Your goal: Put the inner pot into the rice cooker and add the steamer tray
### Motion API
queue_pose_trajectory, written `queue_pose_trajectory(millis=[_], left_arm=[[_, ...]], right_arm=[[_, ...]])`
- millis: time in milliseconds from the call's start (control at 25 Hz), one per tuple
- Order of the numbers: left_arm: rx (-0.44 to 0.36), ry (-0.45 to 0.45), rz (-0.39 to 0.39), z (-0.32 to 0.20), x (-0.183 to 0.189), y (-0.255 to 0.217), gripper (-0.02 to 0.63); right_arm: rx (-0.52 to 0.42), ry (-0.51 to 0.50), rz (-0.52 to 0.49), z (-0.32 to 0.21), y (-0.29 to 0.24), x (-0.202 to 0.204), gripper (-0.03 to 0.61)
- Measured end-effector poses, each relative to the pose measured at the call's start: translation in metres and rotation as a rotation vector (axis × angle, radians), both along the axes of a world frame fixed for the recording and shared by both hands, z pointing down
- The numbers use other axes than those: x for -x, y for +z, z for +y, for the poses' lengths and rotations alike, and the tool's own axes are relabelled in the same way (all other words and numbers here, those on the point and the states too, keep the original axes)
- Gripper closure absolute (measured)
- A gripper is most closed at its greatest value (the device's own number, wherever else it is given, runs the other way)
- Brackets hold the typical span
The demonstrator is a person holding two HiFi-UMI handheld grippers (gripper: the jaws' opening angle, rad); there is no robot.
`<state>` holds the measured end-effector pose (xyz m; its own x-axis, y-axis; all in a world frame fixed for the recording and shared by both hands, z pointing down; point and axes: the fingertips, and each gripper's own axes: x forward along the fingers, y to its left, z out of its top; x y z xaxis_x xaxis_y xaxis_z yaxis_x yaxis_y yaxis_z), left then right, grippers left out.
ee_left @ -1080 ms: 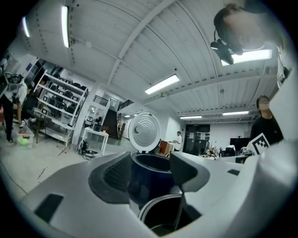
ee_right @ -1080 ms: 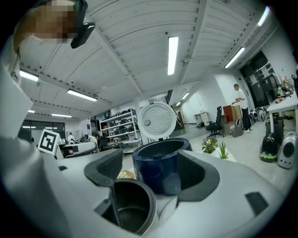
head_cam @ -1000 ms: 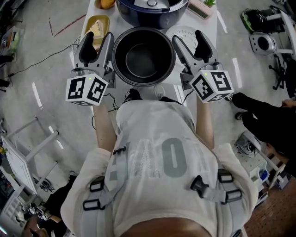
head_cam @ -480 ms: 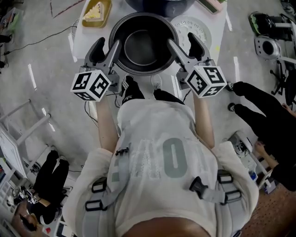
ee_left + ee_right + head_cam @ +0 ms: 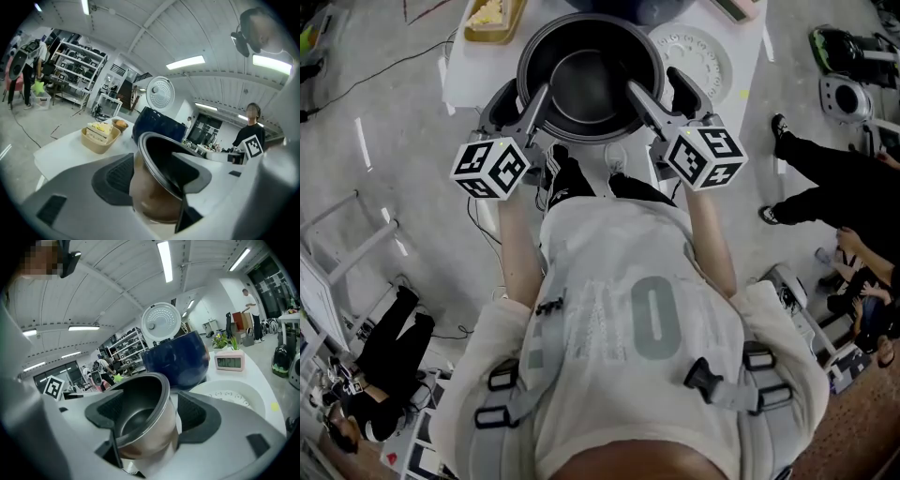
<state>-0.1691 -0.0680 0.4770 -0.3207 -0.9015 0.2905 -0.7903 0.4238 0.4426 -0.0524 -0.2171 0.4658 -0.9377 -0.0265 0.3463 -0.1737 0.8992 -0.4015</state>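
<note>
Left gripper [image 5: 521,96] and right gripper [image 5: 662,88] each clamp opposite rims of the inner pot [image 5: 586,80]; the rice cooker [image 5: 157,125] is nearly cropped from the head view.

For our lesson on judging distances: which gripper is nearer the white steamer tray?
Right. The right gripper grips the inner pot by the rim on the side next to the steamer tray. The left gripper grips the opposite rim, with the pot between it and the tray.
</note>
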Motion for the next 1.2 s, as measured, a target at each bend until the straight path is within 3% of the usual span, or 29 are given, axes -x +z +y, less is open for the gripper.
queue_pose_trajectory(millis=[360, 560, 1000, 1200], left_arm=[[0.007, 0.05, -0.002, -0.007, -0.008, -0.002, 0.368], [-0.006, 0.049, 0.009, -0.007, -0.006, 0.001, 0.368], [0.065, 0.022, -0.037, -0.005, -0.006, 0.0, 0.405], [0.026, -0.042, -0.043, 0.006, 0.002, -0.015, 0.417]], right_arm=[[-0.042, -0.05, 0.055, 0.01, 0.014, 0.001, 0.232], [0.0, -0.062, 0.055, 0.012, 0.024, 0.005, 0.263], [-0.124, -0.103, 0.081, 0.013, 0.014, 0.006, 0.313], [-0.185, -0.14, 0.053, 0.02, -0.004, 0.018, 0.314]])
